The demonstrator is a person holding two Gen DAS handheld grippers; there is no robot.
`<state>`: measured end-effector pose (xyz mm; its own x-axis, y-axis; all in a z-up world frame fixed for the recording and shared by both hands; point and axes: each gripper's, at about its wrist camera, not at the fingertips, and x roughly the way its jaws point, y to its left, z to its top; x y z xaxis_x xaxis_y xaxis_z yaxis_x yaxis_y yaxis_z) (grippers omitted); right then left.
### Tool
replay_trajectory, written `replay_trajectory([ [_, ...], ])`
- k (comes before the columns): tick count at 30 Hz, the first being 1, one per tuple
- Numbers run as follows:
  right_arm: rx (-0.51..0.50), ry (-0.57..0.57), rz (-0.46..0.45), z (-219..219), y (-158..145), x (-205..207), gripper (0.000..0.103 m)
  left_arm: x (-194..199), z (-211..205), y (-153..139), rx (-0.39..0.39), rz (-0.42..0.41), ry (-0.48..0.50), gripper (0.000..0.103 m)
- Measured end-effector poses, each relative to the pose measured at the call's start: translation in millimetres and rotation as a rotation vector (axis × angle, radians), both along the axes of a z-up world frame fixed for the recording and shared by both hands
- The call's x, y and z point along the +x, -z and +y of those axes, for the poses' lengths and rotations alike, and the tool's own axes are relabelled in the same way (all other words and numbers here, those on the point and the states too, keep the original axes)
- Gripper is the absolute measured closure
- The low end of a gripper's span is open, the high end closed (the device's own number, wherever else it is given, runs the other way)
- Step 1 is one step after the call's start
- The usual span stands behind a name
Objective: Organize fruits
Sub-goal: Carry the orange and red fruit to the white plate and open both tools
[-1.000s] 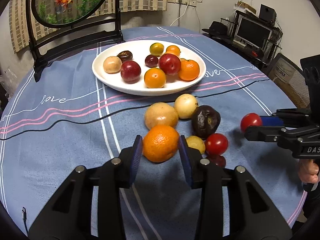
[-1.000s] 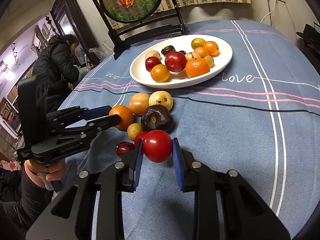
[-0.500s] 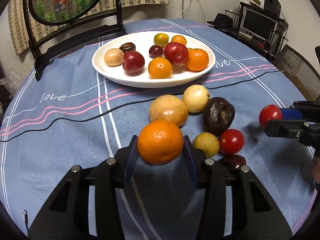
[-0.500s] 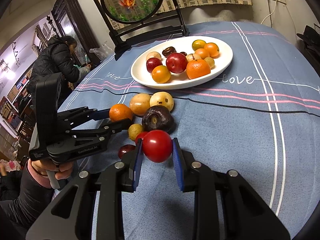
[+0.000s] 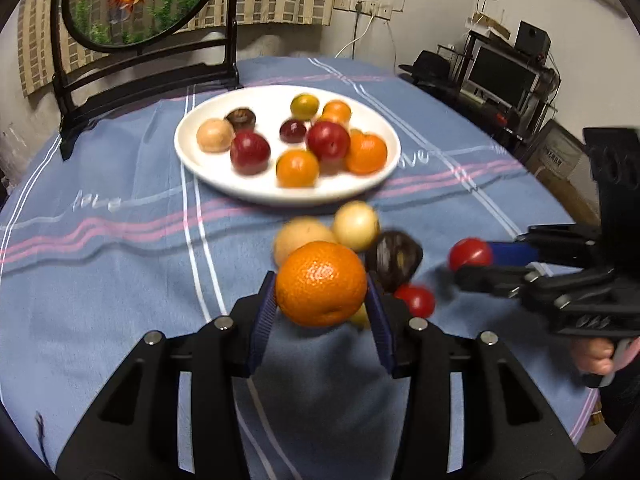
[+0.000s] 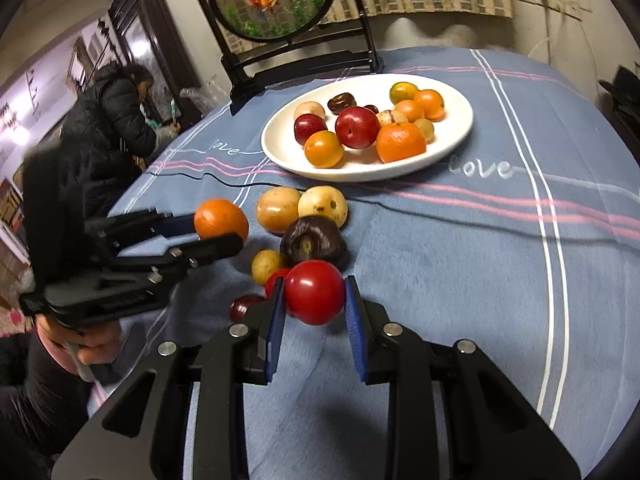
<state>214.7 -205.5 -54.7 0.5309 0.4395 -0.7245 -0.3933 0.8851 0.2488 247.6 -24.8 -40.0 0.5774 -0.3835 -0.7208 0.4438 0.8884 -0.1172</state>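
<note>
I am gripping the orange [image 5: 321, 283] in my left tongs [image 5: 321, 312] and the red tomato [image 6: 315, 297] in my right tongs [image 6: 315, 316], both hovering above the surface [image 6: 460, 280].

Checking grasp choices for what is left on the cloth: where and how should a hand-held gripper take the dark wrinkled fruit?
Grip the dark wrinkled fruit across its round middle, coming down from above and from the open cloth on its right. Pale fruits crowd its far side and a small yellow fruit its left, so pads probably fit best front to back. It looks soft, so close gently.
</note>
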Motion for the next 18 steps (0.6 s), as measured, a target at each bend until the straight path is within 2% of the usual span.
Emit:
replay_trajectory([
  [4,0.004,0.037,-0.059,0,-23,48,0.074,49,0,-26,0.021,-0.055,-0.058,0.058],
  [7,0.029,0.098,-0.085,-2,-32,89,0.074,92,-1,-37,-0.025,-0.059,-0.085,0.058],
  [11,0.062,0.173,-0.058,-6,-23,140,0.074,146,-10,-29,0.010,-0.045,-0.123,0.058],
  [16,0.087,0.185,-0.043,-7,-12,165,0.072,177,-10,-14,0.025,-0.002,-0.160,0.057],
  [18,0.064,0.177,-0.053,-4,-13,165,0.066,174,-11,-16,0.026,-0.017,-0.164,0.036],
])
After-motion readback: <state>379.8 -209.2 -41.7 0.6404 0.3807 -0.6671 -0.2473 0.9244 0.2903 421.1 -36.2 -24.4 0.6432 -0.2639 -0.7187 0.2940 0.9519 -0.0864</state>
